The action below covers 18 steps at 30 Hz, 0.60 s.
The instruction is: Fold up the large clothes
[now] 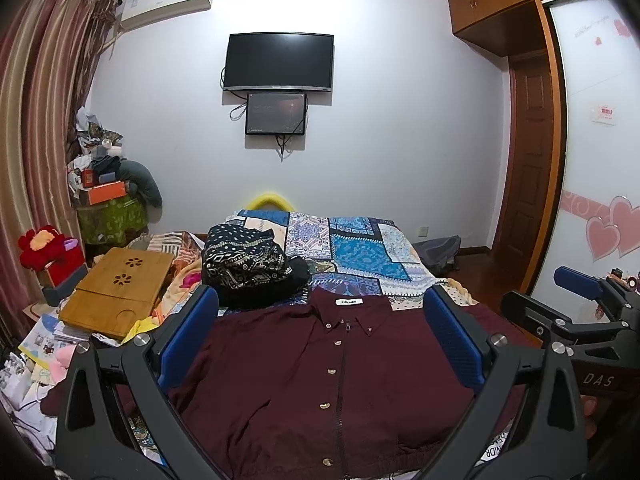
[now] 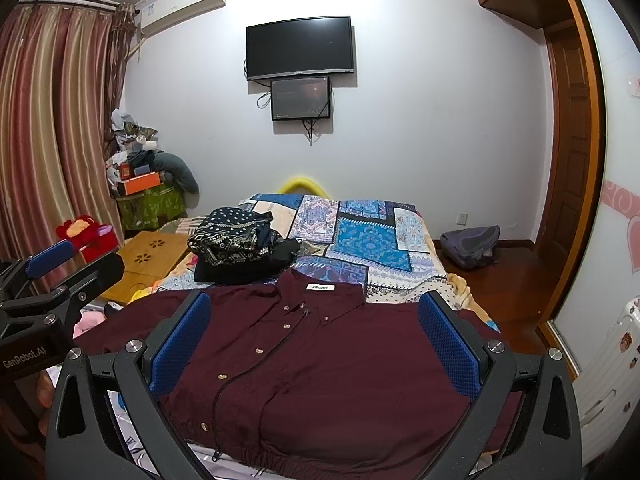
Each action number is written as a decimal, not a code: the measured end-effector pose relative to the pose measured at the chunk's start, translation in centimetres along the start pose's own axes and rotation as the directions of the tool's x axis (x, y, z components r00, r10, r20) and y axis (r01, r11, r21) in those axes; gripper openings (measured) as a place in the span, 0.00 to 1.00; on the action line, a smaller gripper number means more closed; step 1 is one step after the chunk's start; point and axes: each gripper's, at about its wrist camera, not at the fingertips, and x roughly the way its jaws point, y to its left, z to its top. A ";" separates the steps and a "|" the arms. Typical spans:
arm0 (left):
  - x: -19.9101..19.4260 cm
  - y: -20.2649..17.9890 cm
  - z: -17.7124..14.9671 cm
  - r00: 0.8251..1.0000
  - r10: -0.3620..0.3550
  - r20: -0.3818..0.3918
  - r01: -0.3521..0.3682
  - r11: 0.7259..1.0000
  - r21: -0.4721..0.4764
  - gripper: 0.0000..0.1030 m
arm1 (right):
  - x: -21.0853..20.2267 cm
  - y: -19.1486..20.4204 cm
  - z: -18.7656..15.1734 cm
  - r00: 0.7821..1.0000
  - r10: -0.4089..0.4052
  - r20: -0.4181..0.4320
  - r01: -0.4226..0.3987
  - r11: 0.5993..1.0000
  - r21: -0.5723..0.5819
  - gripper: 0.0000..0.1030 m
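A dark maroon jacket (image 1: 320,380) with a zip, snap buttons and a white neck label lies flat, front up, on the bed, collar away from me. It also shows in the right wrist view (image 2: 320,368). My left gripper (image 1: 320,344) hovers over its middle, open wide and empty. My right gripper (image 2: 314,340) hovers over it too, open wide and empty. The right gripper shows at the right edge of the left wrist view (image 1: 580,308). The left gripper shows at the left edge of the right wrist view (image 2: 60,272).
A pile of folded dark patterned clothes (image 1: 248,268) sits beyond the jacket's collar on the blue patchwork bedspread (image 1: 360,248). A bamboo lap tray (image 1: 116,292) and clutter lie left. A grey backpack (image 2: 472,246) lies on the floor at right, near the wardrobe.
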 end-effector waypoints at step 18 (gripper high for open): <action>0.2 0.0 -0.2 1.000 0.006 -0.001 -0.006 1.000 -0.002 1.00 | 0.1 0.0 0.1 1.000 0.000 -0.005 0.000 1.000 0.000 1.00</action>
